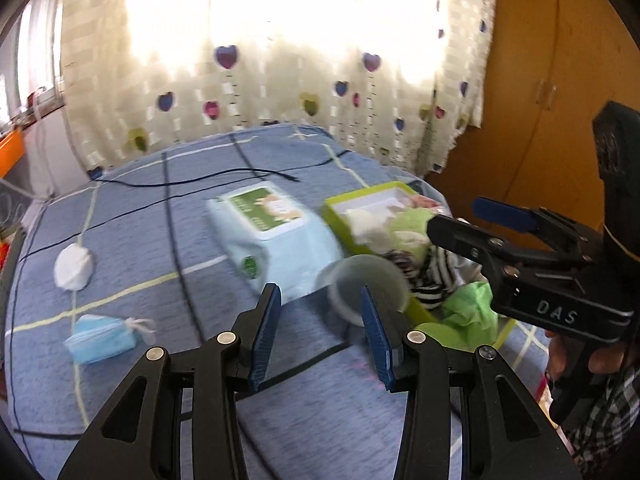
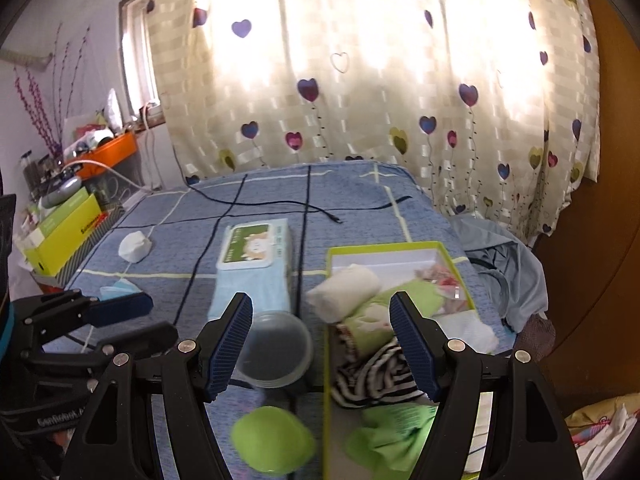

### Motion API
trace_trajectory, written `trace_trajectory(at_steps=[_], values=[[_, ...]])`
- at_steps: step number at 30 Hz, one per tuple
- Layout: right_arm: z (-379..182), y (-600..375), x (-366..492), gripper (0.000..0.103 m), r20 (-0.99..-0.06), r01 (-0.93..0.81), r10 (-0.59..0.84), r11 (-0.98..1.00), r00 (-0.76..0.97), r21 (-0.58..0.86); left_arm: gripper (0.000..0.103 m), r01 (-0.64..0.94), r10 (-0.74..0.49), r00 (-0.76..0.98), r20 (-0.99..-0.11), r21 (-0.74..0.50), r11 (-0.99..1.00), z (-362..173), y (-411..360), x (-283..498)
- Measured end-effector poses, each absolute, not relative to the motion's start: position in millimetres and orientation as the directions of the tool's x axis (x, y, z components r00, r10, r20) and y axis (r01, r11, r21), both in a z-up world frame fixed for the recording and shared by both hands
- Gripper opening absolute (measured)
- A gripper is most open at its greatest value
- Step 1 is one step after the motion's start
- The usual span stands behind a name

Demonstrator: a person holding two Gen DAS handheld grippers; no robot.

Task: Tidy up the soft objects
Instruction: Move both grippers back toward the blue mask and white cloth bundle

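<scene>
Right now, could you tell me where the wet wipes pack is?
The wet wipes pack lies mid-bed in the right wrist view, left of the green box, just beyond the clear plastic tub.

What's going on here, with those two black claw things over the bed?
A person holds two grippers above a blue checked bedspread. Neither the left gripper nor the right gripper holds anything; both stand open. A lime-green cardboard box already contains a rolled white cloth and a black-and-white striped garment. A crumpled blue face mask lies outside the box.

Blue plaid bedspread [image 2: 256,240], lime-green box [image 2: 400,246]
</scene>
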State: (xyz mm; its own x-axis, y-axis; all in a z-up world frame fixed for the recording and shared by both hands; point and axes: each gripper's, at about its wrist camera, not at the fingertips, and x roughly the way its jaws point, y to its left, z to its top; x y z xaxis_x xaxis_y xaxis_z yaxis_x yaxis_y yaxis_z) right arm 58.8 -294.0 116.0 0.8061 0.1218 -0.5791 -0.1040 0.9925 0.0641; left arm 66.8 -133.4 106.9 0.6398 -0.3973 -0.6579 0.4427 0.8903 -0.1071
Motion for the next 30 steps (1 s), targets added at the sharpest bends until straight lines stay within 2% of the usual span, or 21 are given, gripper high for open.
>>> trace_trajectory(at_steps=[30], values=[[86.9,-140.7,91.8,0.072,-0.597,-0.304,0.246,0.953,0.764,0.003,0.043,0.125,-0.183,0.71,-0.679,-0.135,0.983,72.9,39.6,94.7]])
